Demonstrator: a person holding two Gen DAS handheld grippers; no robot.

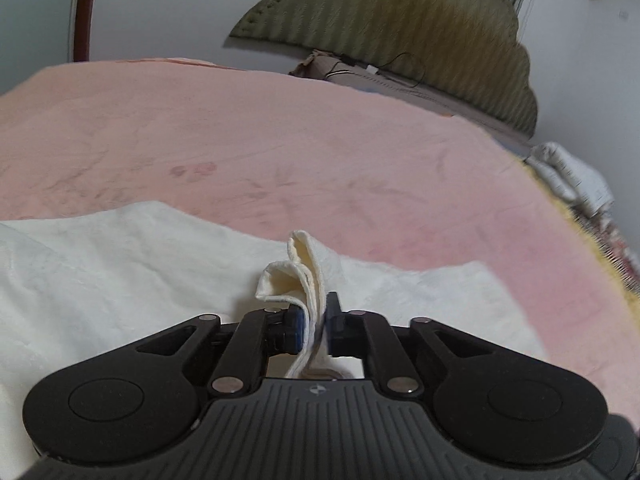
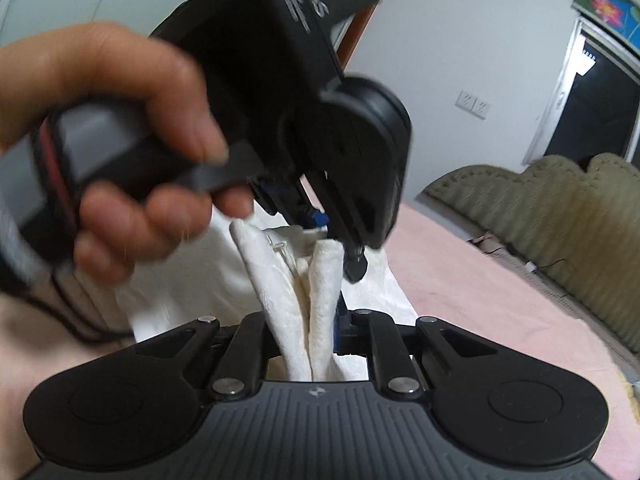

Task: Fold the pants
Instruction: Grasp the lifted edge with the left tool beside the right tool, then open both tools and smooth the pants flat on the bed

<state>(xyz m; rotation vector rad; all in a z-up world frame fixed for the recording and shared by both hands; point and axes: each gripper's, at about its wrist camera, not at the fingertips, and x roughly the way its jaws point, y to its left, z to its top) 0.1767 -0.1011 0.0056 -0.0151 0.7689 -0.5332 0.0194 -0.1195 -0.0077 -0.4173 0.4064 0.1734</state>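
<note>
Two tools are both clamping the same white pants (image 1: 120, 280) right now, and the whole thing is sitting on a bed with a pink blanket (image 1: 320, 140).

Left tool (image 1: 314, 324) is pinching a folded edge of the fabric between its blue pads (image 1: 295, 330), jaws pressed nearly together with a few layers sandwiched in. A little curl of the cloth is sticking up just past the fingertips. The rest of the pants is lying flat on the blanket, spreading out to both sides of the tool and toward the camera.

Right tool (image 2: 308, 332) is gripping a thicker bunch, two rolled ridges of the white fabric (image 2: 280, 280) running up between its fingers, jaws squeezed tight on it. In that same view the left tool (image 2: 320, 220) is hanging right above the bunch, tilted down, with its blue pads touching the same cloth, so the two tools are sitting really close to each other. A person's hand (image 2: 120, 140) is wrapping around the left tool's handle, fingers curled on the trigger part, a bit blurry.

Beyond the pants, at the far side of the bed, there's an olive quilted headboard (image 1: 400, 28) against a white wall. A crumpled white cloth (image 1: 568, 172) is lying near the bed's edge, well apart from the pants.
</note>
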